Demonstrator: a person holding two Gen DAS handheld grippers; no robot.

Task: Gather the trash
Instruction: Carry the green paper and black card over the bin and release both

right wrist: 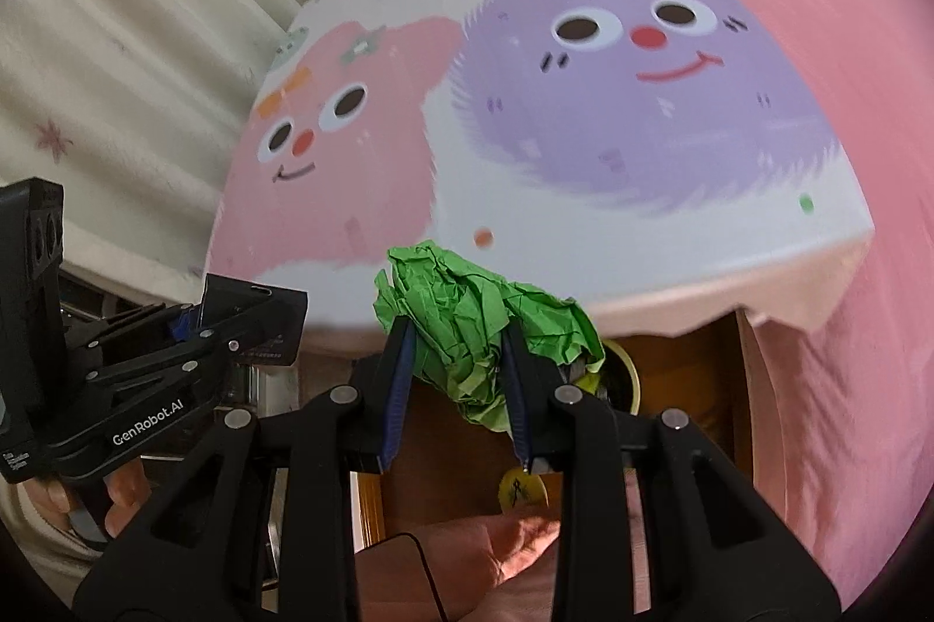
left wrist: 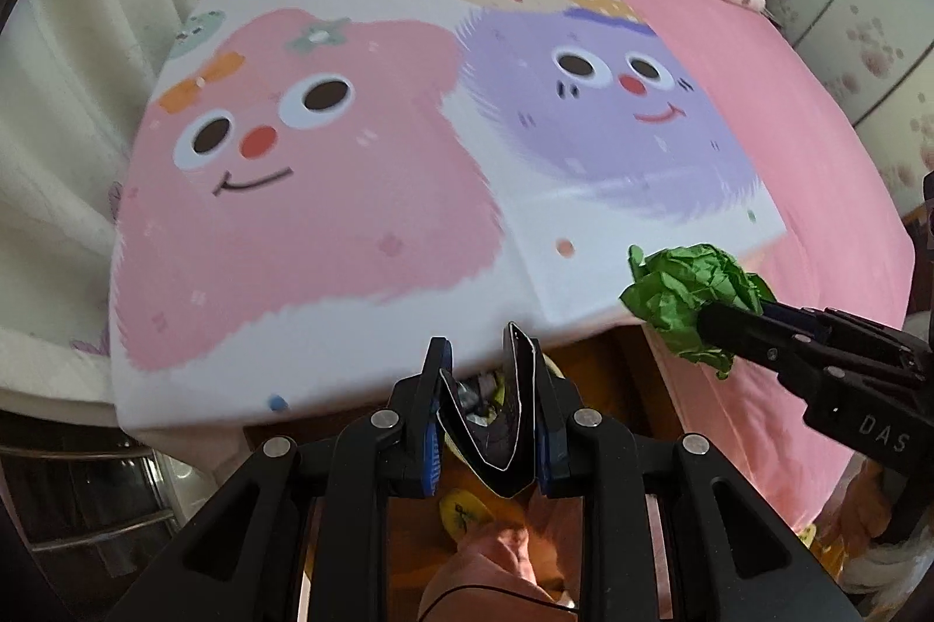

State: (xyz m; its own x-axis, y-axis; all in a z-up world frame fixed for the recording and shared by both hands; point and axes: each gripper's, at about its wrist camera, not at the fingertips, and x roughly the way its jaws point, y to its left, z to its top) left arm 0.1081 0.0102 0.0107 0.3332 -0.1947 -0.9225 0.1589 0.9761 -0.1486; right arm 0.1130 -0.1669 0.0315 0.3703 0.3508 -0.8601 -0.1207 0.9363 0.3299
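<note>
1. The right gripper (right wrist: pixel 458 376) pinches a crumpled green paper ball (right wrist: pixel 484 330) and holds it in the air just off the foot edge of the bed (right wrist: pixel 817 108).
2. The left gripper (left wrist: pixel 484 400) is pressed onto a folded dark wrapper (left wrist: pixel 513 423), which bends into a V between its fingers (left wrist: pixel 435 388).
3. Below the bed edge stands a yellow-rimmed bin (right wrist: pixel 624 376); only part of it shows under the paper ball, with some mixed scraps inside that cannot be told apart.
4. A cartoon-print sheet (left wrist: pixel 327 213) covers the bed.
</note>
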